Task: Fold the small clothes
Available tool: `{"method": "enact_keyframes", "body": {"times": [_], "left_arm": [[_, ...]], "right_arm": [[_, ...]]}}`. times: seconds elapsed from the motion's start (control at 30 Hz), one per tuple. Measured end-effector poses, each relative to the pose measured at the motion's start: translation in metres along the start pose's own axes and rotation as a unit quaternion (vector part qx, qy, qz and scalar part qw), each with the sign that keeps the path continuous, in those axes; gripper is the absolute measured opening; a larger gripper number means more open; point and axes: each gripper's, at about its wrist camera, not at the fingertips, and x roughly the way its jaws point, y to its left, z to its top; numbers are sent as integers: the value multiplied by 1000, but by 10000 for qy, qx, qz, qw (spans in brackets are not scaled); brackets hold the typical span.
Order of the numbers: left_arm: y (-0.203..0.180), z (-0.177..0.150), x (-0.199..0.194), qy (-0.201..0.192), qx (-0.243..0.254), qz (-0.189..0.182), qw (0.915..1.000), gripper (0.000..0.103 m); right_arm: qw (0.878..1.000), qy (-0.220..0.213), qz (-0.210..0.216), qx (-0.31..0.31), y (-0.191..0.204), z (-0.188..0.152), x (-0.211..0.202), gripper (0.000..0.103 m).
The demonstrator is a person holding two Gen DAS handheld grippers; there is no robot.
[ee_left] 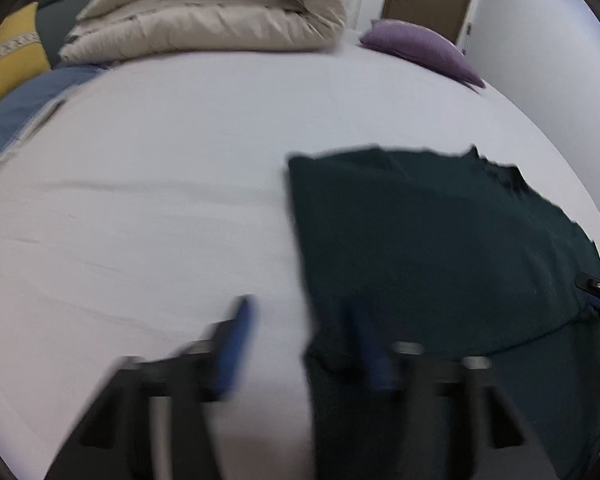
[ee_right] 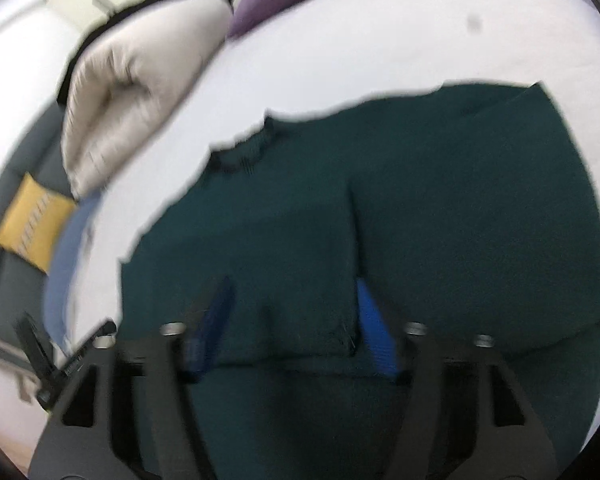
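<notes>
A dark green shirt [ee_left: 440, 248] lies spread on the white bed sheet [ee_left: 160, 168], its left side folded in to a straight edge. My left gripper [ee_left: 300, 336] is open above that left edge, one blue finger over the sheet and one over the cloth. In the right wrist view the shirt [ee_right: 440, 208] fills the middle, collar at upper left. My right gripper [ee_right: 292, 312] is open just above the shirt, its blue fingers either side of a folded flap. Both views are blurred by motion.
A rolled beige duvet [ee_left: 220, 12] and a purple pillow [ee_left: 420, 48] lie at the far end of the bed. A yellow cushion [ee_left: 8, 52] and blue cloth [ee_left: 28, 100] sit at the left. A door and white wall stand behind.
</notes>
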Motion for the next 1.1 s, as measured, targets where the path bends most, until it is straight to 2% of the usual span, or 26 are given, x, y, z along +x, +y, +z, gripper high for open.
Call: {"method": "enact_keyframes", "body": {"times": [0.07,0.1,0.2,0.33,0.47,0.53,0.57,0.6,0.63,0.7,0.77,0.83,0.87,0.93,0.97,1.0,1.03,1.07,1.1], "left_arm": [[-6,-1,-2,-55,135,33,9999,15],[-9,0,-2,-66,187,74,9998,15],[-8,0,-2,-83,162,35,9998,12],[-8,-6,0,-116,204,42,9997,12],[-3,-5,2,-87,87,-28,9999,12],[-3,-3,1,-87,55,-34,9999,12],[-4,-2,-3,-99,46,-27,9999,13],[-5,-1,-7,-109,48,32,9999,15],[-7,1,-16,-184,83,146,9997,16],[-10,5,-32,-422,144,463,9979,16],[-15,14,-46,-660,161,437,9967,17],[-27,25,-47,-798,240,307,9960,17],[-33,31,-43,-823,301,228,9959,17],[-48,42,-23,-771,445,23,9960,18],[-50,44,-11,-653,480,-8,9967,20],[-52,46,6,-457,498,47,9977,20],[-50,44,32,-185,489,224,9984,21],[-45,42,42,-163,412,161,9989,22],[-38,41,47,-289,293,26,9991,22]], "right_arm": [[9993,-32,-363,-127,0,-6,5,27],[9989,-47,-447,-160,0,-8,3,20],[9988,-62,-463,-142,-4,-10,-10,12],[9986,-47,-501,-145,-18,-13,-12,11],[9995,-52,-305,-8,-37,-11,2,8],[9993,-2,-375,-23,-35,-11,-1,8],[9991,30,-435,3,-33,-11,-3,9],[9988,53,-480,81,-32,-11,-9,15],[9987,23,-487,129,-28,-9,-11,15],[9984,-251,-510,66,-15,-3,-27,15],[9979,-524,-347,-135,-3,7,-39,16],[9978,-562,-111,-336,9,18,-35,19],[9979,-518,5,-397,13,22,-30,22],[9972,-435,396,-460,19,29,-15,36],[9971,-384,503,-411,20,32,-3,52],[9977,-362,443,-360,19,33,5,57],[9983,-333,332,-332,16,34,15,56],[9988,-276,222,-348,11,33,25,55],[9986,-284,282,-355,3,33,32,52]]}}
